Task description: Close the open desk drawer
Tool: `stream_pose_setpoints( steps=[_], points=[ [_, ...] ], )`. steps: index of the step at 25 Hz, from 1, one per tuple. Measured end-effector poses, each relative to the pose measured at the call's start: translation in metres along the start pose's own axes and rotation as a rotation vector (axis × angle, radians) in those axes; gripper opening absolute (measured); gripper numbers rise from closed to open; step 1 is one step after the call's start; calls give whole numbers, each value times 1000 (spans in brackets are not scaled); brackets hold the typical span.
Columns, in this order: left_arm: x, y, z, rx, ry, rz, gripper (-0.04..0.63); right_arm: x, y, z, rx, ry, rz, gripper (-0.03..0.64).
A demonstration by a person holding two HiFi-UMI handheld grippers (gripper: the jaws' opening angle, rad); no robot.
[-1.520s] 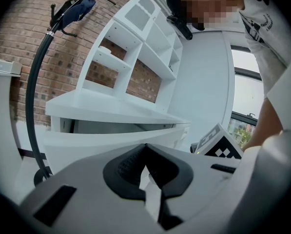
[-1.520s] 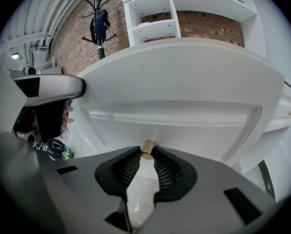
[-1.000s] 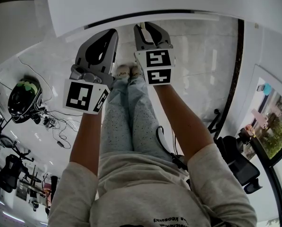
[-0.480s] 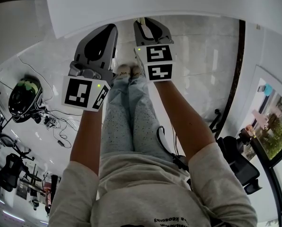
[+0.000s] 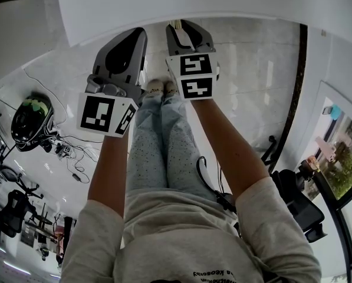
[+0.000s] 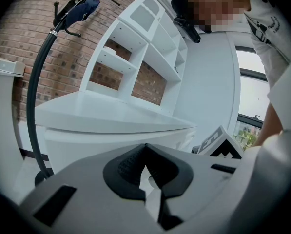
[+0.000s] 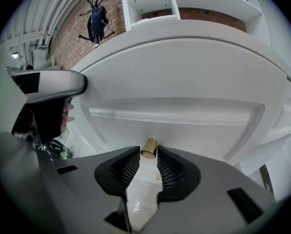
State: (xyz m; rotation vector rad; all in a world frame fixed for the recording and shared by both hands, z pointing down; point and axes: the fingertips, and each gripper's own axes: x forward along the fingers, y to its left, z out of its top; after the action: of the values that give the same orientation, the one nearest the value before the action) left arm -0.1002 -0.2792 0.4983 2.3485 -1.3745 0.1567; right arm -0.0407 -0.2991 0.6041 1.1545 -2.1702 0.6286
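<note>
In the right gripper view the white drawer front (image 7: 174,116) fills the view under the desk top (image 7: 184,57). Its brass knob (image 7: 148,148) sits between the tips of my right gripper (image 7: 148,155), and both ribbed pads touch it. From the head view the right gripper (image 5: 183,29) reaches under the white desk edge (image 5: 193,7), which hides its tips. My left gripper (image 5: 128,43) hangs just left of it, apart from the drawer. Its jaws (image 6: 145,154) meet with nothing between them.
The person's legs and feet (image 5: 158,90) stand right below the grippers. A helmet (image 5: 29,119) and cables (image 5: 75,158) lie on the floor at the left, and an office chair (image 5: 296,202) stands at the right. White shelves (image 6: 145,48) and a black coat stand (image 6: 38,82) rise behind the desk.
The dark gap under the desk edge seen a second ago is gone: the drawer has slid in. Both grippers have shifted slightly toward the desk.
</note>
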Motion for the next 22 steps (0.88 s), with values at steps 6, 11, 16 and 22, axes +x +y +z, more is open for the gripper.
stream_pose_setpoints(
  steps=[6,11,16,22],
  points=[
    [0,3,-2,1,8,3,18,-17,4,13,8,-56,-21,107],
    [-1,3,0,3,17,7,18,-44,-3,30,30,-120,-59,107],
    [-3,1,1,31,31,-1,18,-73,-3,51,26,-196,-71,107],
    [-4,-1,1,61,44,6,18,-100,1,70,13,-260,-71,102]
  ],
)
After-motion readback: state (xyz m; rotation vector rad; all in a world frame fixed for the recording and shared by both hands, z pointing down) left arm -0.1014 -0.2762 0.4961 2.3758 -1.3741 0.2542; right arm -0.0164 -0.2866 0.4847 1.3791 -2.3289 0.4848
